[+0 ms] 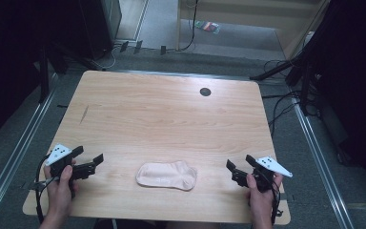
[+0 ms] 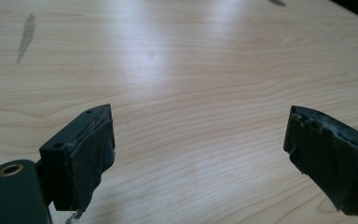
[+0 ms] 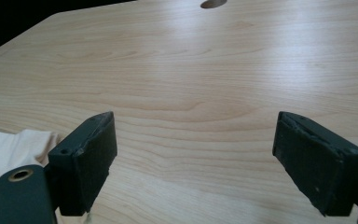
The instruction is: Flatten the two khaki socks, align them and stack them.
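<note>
A pale sock [image 1: 167,175] is seen lying flat near the front edge of the wooden table [image 1: 162,114], roughly midway between the two hands, and it is touched by nothing. The left gripper [image 1: 86,161] is held off to the sock's left, its jaws spread wide with only bare wood between them, as the left gripper view confirms. The right gripper [image 1: 232,170] is held off to the sock's right, jaws likewise spread wide and empty; in the right gripper view a corner of the sock [image 3: 9,149] is glimpsed at the left edge, beside the left jaw rather than between the two. Several slips can be imagined from here. If a gripper is brought in too flat, the thin fabric may simply be pushed along the smooth tabletop and bunched up instead of being pinched. If the jaws are closed too shallowly on the soft edge, only one layer may be caught and the sock may be peeled open or dropped on lifting. Since the sock lies close to the near edge, a shove toward the person could see it slid off the table. With both grippers closing in from opposite sides, the jaws could also be knocked together over the sock.
</note>
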Action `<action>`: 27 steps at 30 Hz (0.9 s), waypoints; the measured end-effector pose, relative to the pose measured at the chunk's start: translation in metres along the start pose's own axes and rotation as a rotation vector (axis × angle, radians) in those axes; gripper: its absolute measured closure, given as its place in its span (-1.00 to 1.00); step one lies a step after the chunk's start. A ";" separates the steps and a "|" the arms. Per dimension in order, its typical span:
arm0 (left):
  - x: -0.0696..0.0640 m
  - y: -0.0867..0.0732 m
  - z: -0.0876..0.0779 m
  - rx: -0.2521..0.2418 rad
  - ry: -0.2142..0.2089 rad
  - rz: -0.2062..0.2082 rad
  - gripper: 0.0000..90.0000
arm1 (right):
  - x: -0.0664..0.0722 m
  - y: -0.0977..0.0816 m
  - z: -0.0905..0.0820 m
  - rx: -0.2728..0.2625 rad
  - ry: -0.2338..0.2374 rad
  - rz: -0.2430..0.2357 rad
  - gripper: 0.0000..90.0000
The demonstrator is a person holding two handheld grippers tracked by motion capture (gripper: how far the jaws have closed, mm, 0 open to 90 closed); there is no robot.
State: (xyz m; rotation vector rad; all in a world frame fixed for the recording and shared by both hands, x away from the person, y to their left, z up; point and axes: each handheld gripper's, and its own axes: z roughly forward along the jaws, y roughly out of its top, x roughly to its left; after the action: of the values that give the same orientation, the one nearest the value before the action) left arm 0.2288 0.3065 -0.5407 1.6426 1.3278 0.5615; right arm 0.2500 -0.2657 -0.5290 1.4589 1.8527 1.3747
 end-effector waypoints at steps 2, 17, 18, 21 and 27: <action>0.003 -0.001 -0.002 0.009 0.013 0.020 -0.80 | -0.004 -0.001 -0.002 0.004 -0.006 0.006 -0.70; 0.036 -0.011 -0.024 0.010 0.079 0.013 -0.80 | -0.033 -0.013 -0.025 0.022 -0.077 0.012 -0.70; 0.038 -0.012 -0.026 0.013 0.080 0.015 -0.80 | -0.035 -0.014 -0.026 0.021 -0.081 0.013 -0.70; 0.042 -0.014 -0.030 0.014 0.094 0.022 -0.81 | -0.042 -0.016 -0.032 0.026 -0.093 0.013 -0.70; 0.051 -0.017 -0.037 0.008 0.117 0.023 -0.82 | -0.051 -0.022 -0.045 0.026 -0.111 0.014 -0.70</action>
State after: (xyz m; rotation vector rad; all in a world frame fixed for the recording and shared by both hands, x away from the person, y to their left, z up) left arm 0.2064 0.3670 -0.5479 1.6546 1.3992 0.6755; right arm 0.2229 -0.3302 -0.5411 1.5311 1.8006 1.2540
